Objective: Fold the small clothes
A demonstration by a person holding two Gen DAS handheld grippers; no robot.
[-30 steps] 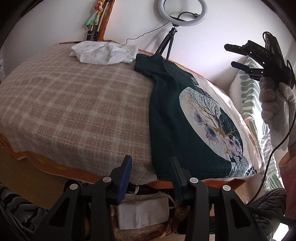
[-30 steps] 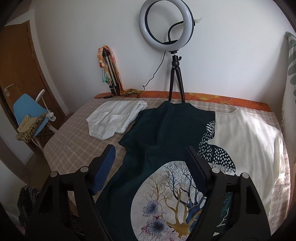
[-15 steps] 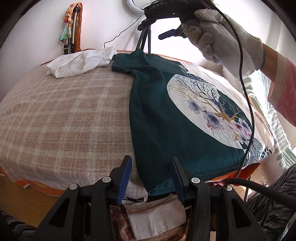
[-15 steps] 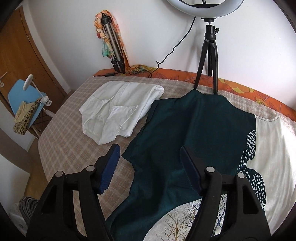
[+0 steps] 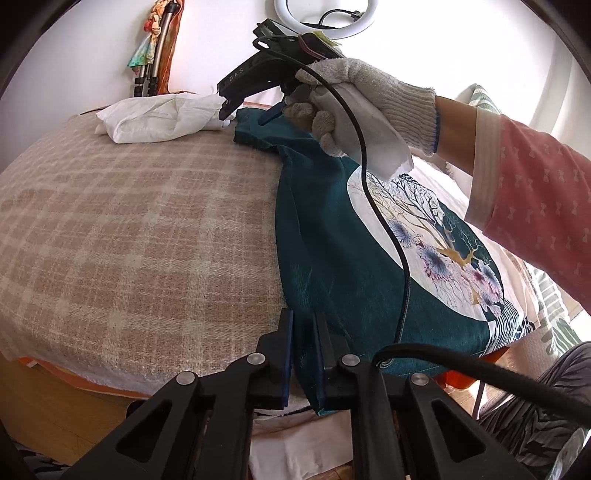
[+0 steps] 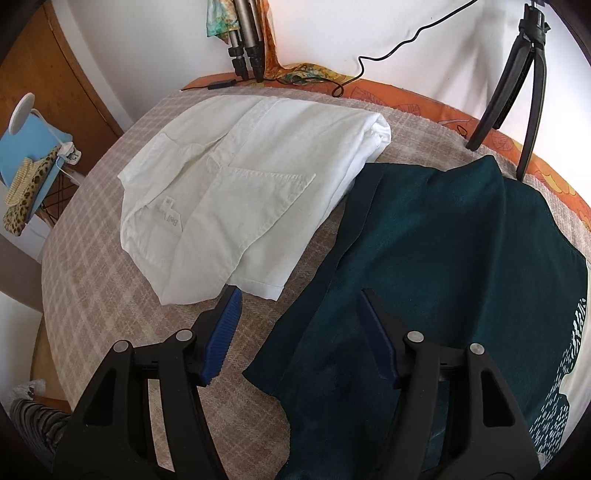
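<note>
Both grippers have moved in since 1 s ago: left gripper (image 5: 303, 350) has narrowed from wide apart to nearly together on the shirt's hem, and right gripper (image 6: 299, 328) has dropped from high over the bed to the shirt's far sleeve.

Left wrist view alone shows the whole bed (image 5: 129, 229) w/ its beige plaid cover, the dark green shirt (image 5: 332, 251) lying flat along the right side w/ a round tree-and-flower print, a gloved right hand (image 5: 354, 107) holding the right gripper over the far sleeve, a pink sleeve on the arm, and a ring light (image 5: 325, 18) on the white wall. Right wrist view alone shows a wooden door (image 6: 55, 85), a blue chair (image 6: 33, 147) w/ leopard-print cloth, black tripod legs (image 6: 517, 103) and an orange sheet edge (image 6: 406, 96) at the bed's far side. Both views show a folded white garment (image 6: 240, 199) just beside the green sleeve, nr the wall.

Left jaws: close together w/ the hem's near left corner hanging between the blue pads (image 5: 286, 354); whether they press it, can't tell. Right jaws: spread wide, one finger above bare plaid, the other above the green sleeve; contact w/ the cloth can't be told.
</note>
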